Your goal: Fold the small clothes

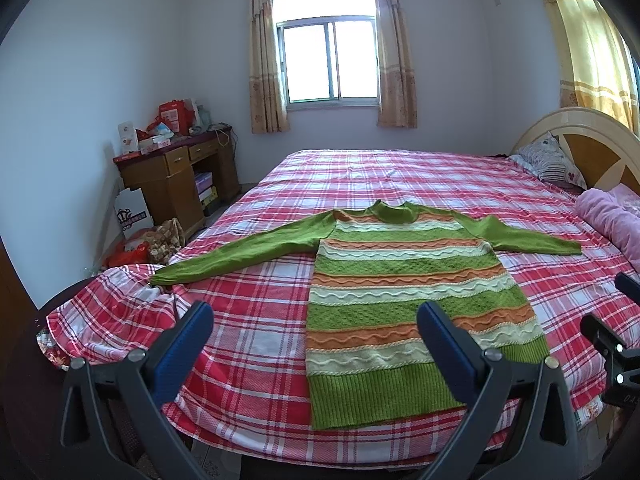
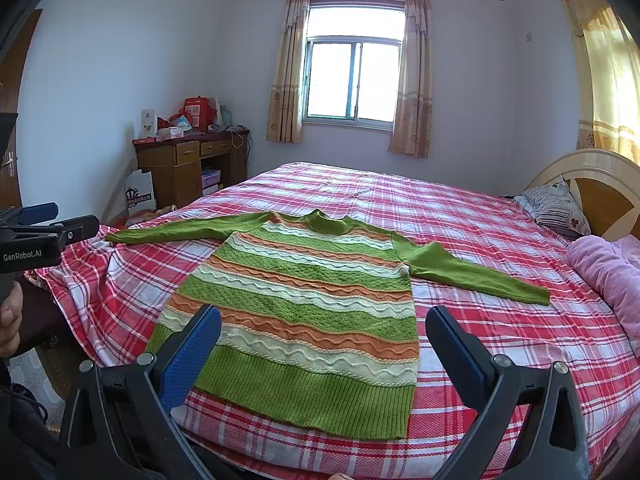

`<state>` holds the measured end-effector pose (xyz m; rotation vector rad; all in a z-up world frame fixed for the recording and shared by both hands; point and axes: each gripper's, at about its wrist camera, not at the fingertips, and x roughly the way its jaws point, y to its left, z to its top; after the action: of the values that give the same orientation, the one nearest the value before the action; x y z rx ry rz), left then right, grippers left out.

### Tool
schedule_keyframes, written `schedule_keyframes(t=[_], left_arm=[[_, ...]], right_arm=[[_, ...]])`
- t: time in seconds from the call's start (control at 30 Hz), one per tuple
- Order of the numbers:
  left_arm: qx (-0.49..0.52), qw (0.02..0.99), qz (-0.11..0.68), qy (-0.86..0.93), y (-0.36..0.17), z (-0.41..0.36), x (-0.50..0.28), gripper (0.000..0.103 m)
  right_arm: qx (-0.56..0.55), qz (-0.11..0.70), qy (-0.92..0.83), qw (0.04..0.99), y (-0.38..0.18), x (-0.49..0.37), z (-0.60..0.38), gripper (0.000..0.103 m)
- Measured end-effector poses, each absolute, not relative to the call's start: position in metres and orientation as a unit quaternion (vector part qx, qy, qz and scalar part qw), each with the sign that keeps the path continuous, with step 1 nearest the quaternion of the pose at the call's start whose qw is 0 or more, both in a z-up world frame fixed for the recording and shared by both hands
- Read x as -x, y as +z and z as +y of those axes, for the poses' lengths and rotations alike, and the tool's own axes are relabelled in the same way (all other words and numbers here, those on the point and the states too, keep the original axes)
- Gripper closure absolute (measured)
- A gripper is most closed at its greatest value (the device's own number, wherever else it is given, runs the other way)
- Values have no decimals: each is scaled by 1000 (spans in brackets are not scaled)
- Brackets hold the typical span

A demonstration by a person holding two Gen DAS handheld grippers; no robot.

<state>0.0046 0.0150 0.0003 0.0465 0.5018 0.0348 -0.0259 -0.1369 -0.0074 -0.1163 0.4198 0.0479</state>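
Observation:
A green, orange and cream striped knit sweater (image 1: 404, 280) lies flat on the red plaid bed (image 1: 260, 320), hem toward me, both green sleeves spread out to the sides. It also shows in the right wrist view (image 2: 304, 300). My left gripper (image 1: 316, 320) is open and empty, held above the near bed edge by the sweater's left side. My right gripper (image 2: 324, 324) is open and empty, held above the sweater's hem. The left gripper's body (image 2: 36, 240) shows at the left edge of the right wrist view.
A pink blanket (image 2: 608, 276) and a patterned pillow (image 2: 556, 204) lie at the bed's right end by the wooden headboard (image 2: 600, 188). A cluttered wooden desk (image 1: 180, 176) and bags (image 1: 136, 212) stand on the left by the wall. A curtained window (image 1: 328, 64) is behind.

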Motion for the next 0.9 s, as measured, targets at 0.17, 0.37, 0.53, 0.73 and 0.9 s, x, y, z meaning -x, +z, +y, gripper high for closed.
schedule_keyframes(t=[0.17, 0.37, 0.53, 0.73, 0.9], left_arm=[[-22, 968, 248, 17, 0, 15, -4, 0], [-24, 968, 249, 17, -2, 14, -5, 0], [-24, 968, 250, 17, -3, 13, -4, 0], [-24, 968, 251, 17, -5, 13, -4, 0], [-24, 967, 254, 17, -8, 12, -5, 0]], right_arm=[[58, 208, 24, 976, -8, 25, -138, 1], [58, 209, 25, 976, -10, 25, -137, 1], [58, 212, 27, 975, -12, 24, -137, 1], [57, 212, 29, 975, -13, 24, -136, 1], [58, 216, 31, 974, -14, 24, -136, 1]])
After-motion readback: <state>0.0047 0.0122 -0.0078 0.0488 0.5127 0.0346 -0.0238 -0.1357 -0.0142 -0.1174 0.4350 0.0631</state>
